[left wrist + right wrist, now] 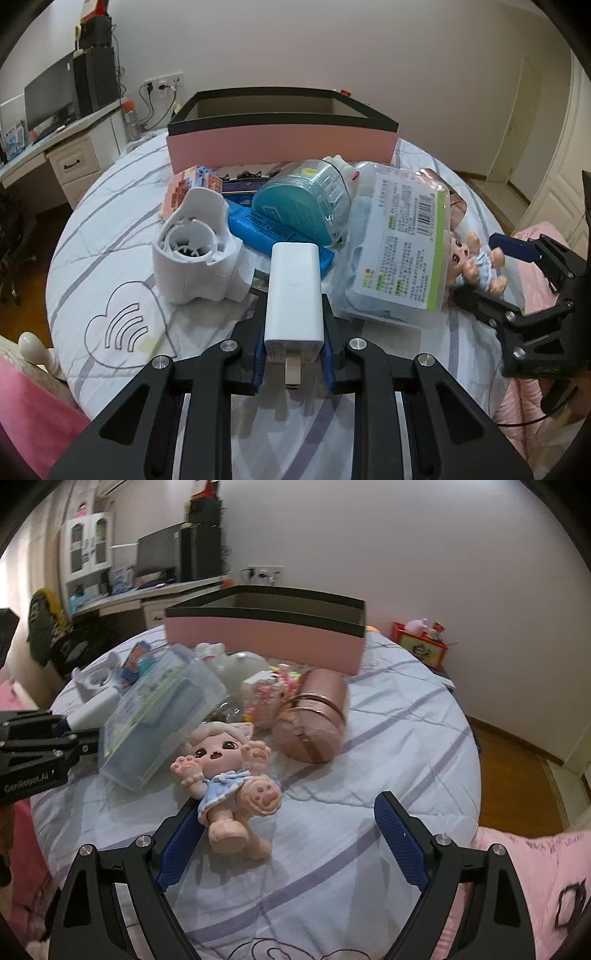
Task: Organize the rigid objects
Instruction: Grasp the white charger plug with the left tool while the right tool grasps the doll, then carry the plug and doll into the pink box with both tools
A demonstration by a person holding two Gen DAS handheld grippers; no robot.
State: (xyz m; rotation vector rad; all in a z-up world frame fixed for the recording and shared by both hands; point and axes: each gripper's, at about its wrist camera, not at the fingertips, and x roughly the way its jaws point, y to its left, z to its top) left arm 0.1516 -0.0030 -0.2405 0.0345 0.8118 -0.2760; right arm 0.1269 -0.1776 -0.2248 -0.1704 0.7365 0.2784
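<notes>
While its blue pads press on both flanks of the white charger [293, 295], the left gripper [293, 354] pinches that block low in its view; the charger's long axis runs away from the camera, prongs pointing back toward it. The right gripper [291, 849] stands spread wide around the doll's [225, 775] legs on the bed [388, 738], its right pad clear of them; contact at its left pad is unclear. The pink box [280, 147] sits behind the clutter, its floor hidden.
</notes>
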